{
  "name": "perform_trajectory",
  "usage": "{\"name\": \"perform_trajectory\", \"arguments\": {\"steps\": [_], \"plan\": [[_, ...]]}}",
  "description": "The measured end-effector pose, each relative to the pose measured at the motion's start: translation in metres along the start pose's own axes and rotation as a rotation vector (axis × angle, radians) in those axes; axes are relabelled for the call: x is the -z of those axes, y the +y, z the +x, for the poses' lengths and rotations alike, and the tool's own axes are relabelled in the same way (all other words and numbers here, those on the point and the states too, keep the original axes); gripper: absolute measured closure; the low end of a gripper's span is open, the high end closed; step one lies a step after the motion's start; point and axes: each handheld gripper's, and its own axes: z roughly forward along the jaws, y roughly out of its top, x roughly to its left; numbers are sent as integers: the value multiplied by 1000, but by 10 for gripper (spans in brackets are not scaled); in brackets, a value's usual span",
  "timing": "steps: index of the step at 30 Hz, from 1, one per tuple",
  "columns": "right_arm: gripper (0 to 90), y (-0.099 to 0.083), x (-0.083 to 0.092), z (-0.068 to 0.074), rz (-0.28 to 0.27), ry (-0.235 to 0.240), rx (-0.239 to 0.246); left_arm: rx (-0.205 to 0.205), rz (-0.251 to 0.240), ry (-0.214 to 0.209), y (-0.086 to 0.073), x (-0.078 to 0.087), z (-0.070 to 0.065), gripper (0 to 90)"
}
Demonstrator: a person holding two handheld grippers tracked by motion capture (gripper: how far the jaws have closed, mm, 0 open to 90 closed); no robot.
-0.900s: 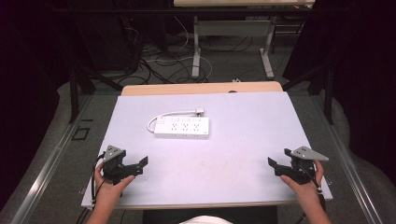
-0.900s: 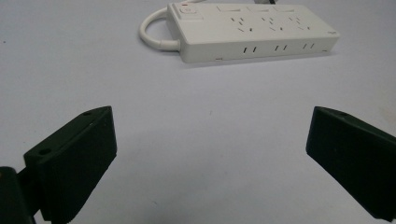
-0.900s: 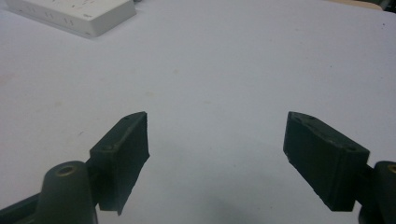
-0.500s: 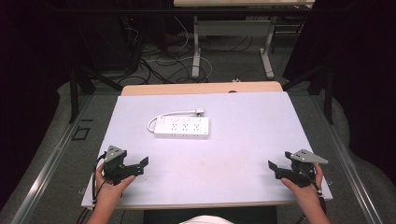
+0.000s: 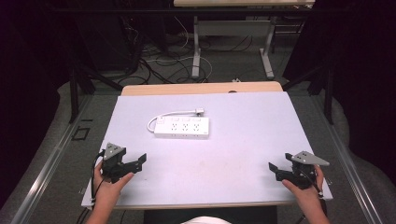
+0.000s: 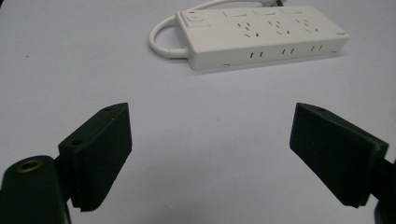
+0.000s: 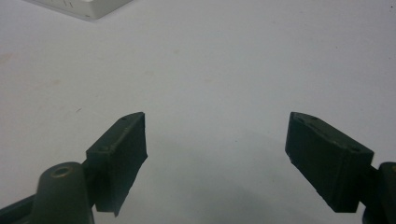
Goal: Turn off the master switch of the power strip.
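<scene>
Power strip (image 5: 182, 127) lies flat on my white table (image 5: 243, 154), a little left of centre and toward the far half, its long side running across the table. From the left gripper view I read three rows of sockets (image 6: 275, 28) along its top, a switch (image 6: 195, 19) with a small red mark at the end where the white cord (image 6: 163, 42) loops out, and a tiny dark logo at the other end that is too small to make out. No other lettering is legible to me.

My left gripper (image 5: 135, 163) sits near the front left corner of the table, jaws spread wide with nothing between them, pointing toward the strip but well apart from it. My right gripper (image 5: 275, 170) rests near the front right corner, jaws likewise spread wide over bare tabletop and touching nothing.
</scene>
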Motion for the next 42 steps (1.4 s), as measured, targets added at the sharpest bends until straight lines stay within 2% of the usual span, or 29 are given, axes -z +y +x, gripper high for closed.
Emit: {"name": "perform_trajectory", "arguments": {"steps": [10,13,22,29,35,39,42], "plan": [[201,0,0,1,-5,3,0,5,6,-7,20,3,1,164],[201,0,0,1,-2,4,-5,-17,7,-5,28,3,0,172],[202,0,0,2,1,4,-8,-40,21,-7,47,-2,-1,183],[202,0,0,2,-3,3,-7,-13,6,-21,63,-5,2,196],[201,0,0,2,-1,4,-8,-14,10,-12,77,-5,4,200],[202,0,0,2,-1,7,-14,-7,28,-17,85,-7,4,211],[202,0,0,2,0,7,-15,19,40,-14,91,-10,2,220]]}}
